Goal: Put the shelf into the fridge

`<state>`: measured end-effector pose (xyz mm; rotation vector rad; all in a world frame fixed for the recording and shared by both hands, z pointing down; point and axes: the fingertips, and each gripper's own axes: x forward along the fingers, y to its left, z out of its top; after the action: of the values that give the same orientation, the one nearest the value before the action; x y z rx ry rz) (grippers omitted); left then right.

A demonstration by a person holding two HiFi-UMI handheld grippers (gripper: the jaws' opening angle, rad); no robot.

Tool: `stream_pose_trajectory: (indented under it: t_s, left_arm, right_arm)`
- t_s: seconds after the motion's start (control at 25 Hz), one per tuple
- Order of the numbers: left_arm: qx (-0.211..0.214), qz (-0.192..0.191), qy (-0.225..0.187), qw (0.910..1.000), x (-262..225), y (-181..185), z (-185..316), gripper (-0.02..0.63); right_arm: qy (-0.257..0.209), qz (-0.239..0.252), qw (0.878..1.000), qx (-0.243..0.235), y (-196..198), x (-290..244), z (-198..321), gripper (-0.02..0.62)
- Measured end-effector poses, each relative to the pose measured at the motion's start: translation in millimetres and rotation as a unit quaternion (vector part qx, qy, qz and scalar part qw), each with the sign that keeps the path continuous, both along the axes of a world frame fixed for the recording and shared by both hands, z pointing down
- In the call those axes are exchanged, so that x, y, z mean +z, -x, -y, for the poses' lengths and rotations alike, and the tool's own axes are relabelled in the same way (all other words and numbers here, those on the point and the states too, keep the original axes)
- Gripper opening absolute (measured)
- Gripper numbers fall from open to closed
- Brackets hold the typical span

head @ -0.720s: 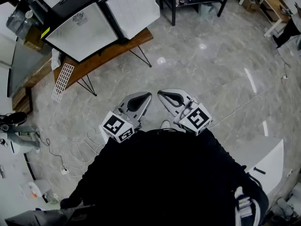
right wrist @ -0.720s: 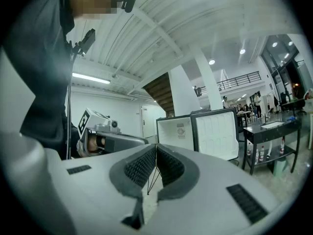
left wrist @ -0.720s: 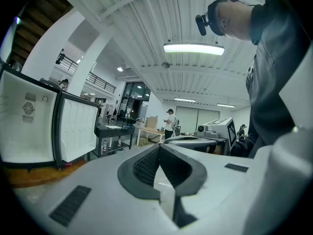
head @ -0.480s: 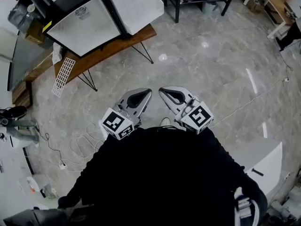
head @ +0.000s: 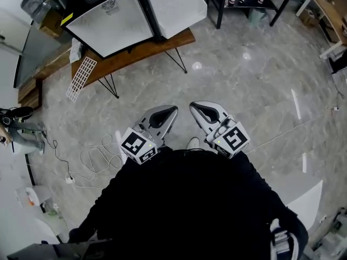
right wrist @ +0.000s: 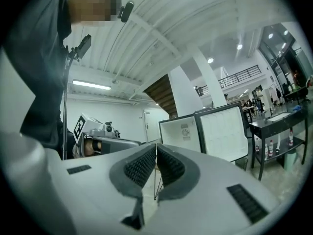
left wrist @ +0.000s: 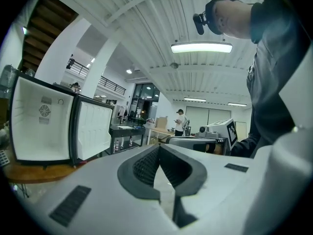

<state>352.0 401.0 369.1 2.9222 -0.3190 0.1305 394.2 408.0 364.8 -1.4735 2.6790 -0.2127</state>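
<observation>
Approach step: left gripper (head: pixel 172 110) and right gripper (head: pixel 193 106), fingers pressed together and empty, were well apart from the shelf (head: pixel 81 79) beside the table (head: pixel 162 43). The next move called for reaching it with fingers opened.

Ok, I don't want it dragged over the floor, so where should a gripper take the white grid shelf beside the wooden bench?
Probably the long edge facing the open floor, near its middle, from that side. The shelf is a thin grid that seems to lean on the wooden bench, so only a rim bar fits between jaws; a mid-edge grip keeps it level.
</observation>
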Motion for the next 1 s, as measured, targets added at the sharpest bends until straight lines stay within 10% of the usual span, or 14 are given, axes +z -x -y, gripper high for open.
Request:
stream_pose_trajectory:
  t_s: [1.0]
  left_arm:
    - [-0.222, -0.031, 0.048, 0.9734, 23.7, 279.9, 186.0, 0.006]
  right_arm:
    - [0.063, 0.004, 0.964, -0.259, 294.8, 15.3, 190.4, 0.005]
